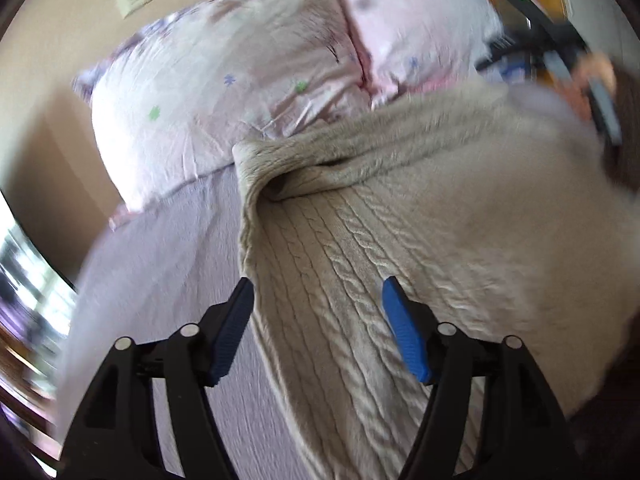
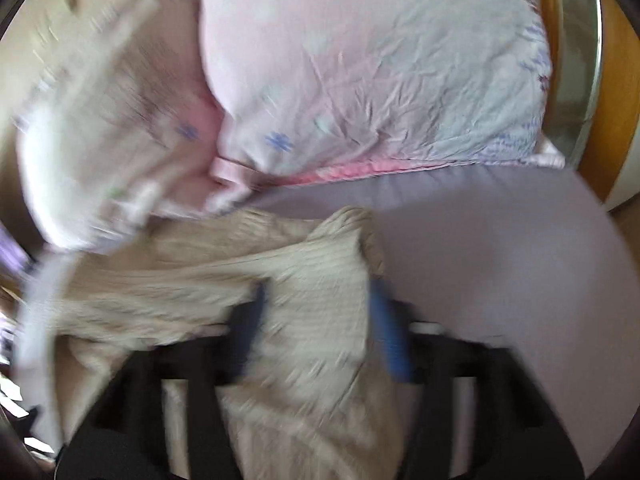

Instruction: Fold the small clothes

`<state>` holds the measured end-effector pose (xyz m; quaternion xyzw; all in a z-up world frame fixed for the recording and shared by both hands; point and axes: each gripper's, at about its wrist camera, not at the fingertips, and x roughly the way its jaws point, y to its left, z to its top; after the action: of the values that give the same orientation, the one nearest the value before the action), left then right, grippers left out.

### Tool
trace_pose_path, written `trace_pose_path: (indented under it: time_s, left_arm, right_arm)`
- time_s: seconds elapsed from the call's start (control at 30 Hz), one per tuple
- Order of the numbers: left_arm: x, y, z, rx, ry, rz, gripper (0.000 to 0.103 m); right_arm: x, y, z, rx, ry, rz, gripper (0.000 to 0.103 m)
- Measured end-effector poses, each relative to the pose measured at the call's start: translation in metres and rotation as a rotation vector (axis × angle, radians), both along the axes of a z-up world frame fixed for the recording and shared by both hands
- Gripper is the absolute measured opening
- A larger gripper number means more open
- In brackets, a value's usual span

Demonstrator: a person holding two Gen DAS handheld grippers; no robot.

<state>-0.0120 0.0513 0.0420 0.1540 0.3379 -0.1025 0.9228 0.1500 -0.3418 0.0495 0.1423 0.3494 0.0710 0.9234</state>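
Observation:
A beige cable-knit sweater (image 1: 360, 248) lies on a lilac bed sheet (image 1: 168, 264), its far edge rolled over into a fold. My left gripper (image 1: 318, 292) is open, its blue pads either side of the sweater's left edge, above the knit. In the right wrist view the sweater (image 2: 312, 280) is bunched between my right gripper's (image 2: 320, 300) blue pads, which are closed on a lifted part of it. The view is blurred by motion. The right gripper and the hand holding it also show in the left wrist view (image 1: 592, 80), at the sweater's far right.
Two pink floral pillows (image 1: 224, 92) (image 2: 380, 80) lie at the head of the bed beyond the sweater. A wooden frame (image 2: 616, 100) stands at the right. A beige wall (image 1: 80, 20) is behind the pillows. The bed's edge falls off at the left.

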Motion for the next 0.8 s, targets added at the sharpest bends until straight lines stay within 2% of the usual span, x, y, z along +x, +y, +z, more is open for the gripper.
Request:
trace_pose_path:
  time_s: [0.03,0.07,0.17,0.23,0.3,0.4,0.53,0.63,0.8]
  left_arm:
    - [-0.004,0.011,0.005,-0.075,0.013,-0.005,0.068]
    - [-0.01,0.028,0.01,-0.199,0.04,-0.013,0.068]
    - [-0.019,0.06,0.013,-0.431,0.118,-0.026,0.068]
    - [-0.022,0.077,0.01,-0.53,0.171,-0.015,0.068]
    - [-0.028,0.085,0.007,-0.566,0.202,-0.016,0.068]
    - [-0.044,0.101,-0.002,-0.65,0.265,-0.056,0.068]
    - [-0.074,0.115,-0.02,-0.734,0.348,-0.096,0.068]
    - [-0.082,0.11,-0.028,-0.748,0.382,-0.137,0.069]
    - [-0.069,0.083,-0.051,-0.728,0.463,-0.164,0.071]
  right_arm:
    - [-0.019,-0.007,0.002,0.043,-0.015,0.046,0.069]
    - [-0.035,-0.009,0.003,0.077,-0.016,0.087,0.069]
    - [-0.079,-0.016,-0.004,0.147,0.001,0.208,0.069]
    - [-0.111,-0.027,-0.01,0.133,0.022,0.234,0.069]
    - [-0.139,-0.038,-0.019,0.131,0.044,0.244,0.069]
    - [-0.184,-0.056,-0.036,0.184,0.083,0.3,0.069]
    - [-0.236,-0.072,-0.067,0.262,0.184,0.336,0.069]
    - [-0.246,-0.072,-0.09,0.347,0.225,0.346,0.069]
    - [-0.23,-0.053,-0.125,0.441,0.281,0.418,0.069]
